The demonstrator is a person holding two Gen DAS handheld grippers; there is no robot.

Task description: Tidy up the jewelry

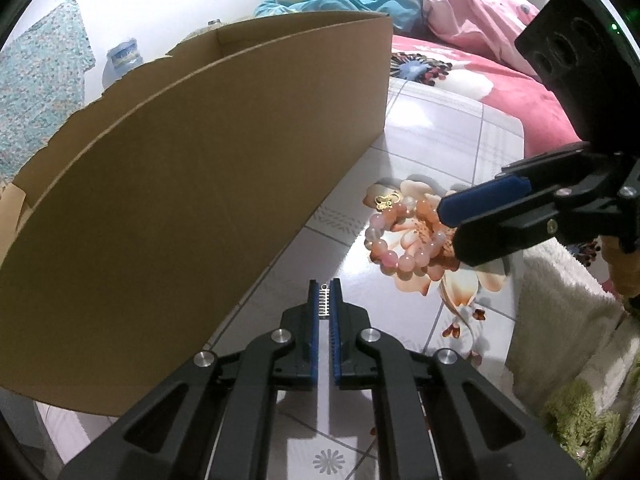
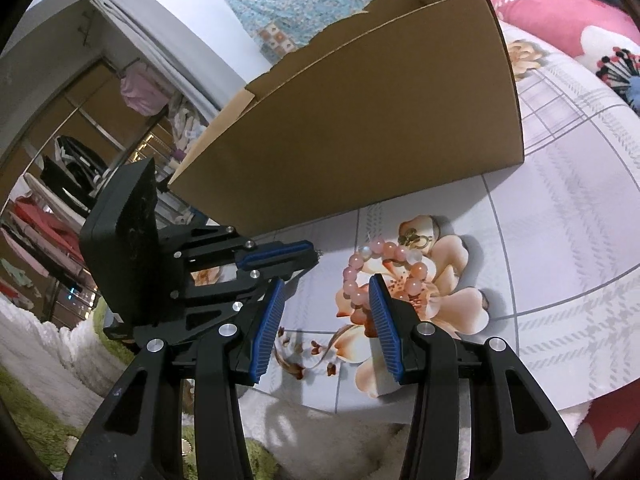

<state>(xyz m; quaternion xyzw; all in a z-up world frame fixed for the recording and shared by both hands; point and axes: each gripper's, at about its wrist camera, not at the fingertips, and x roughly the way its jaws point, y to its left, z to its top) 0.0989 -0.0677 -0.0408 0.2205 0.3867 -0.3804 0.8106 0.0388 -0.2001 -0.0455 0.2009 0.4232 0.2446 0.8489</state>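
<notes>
My left gripper is shut on a small ridged silver piece of jewelry, low over the flowered sheet beside the cardboard box. In the right wrist view the silver piece pokes out of the left gripper. A pink bead bracelet lies on a printed flower, with a small gold piece at its far side. My right gripper stands open just above the bracelet, its right finger over the near beads. The gold piece lies beyond it. In the left wrist view the right gripper comes in from the right.
The tall open box walls off the far side of the sheet. A pink blanket and bedding lie behind. A fluffy white cloth borders the near edge. A wardrobe with hanging clothes stands at the left.
</notes>
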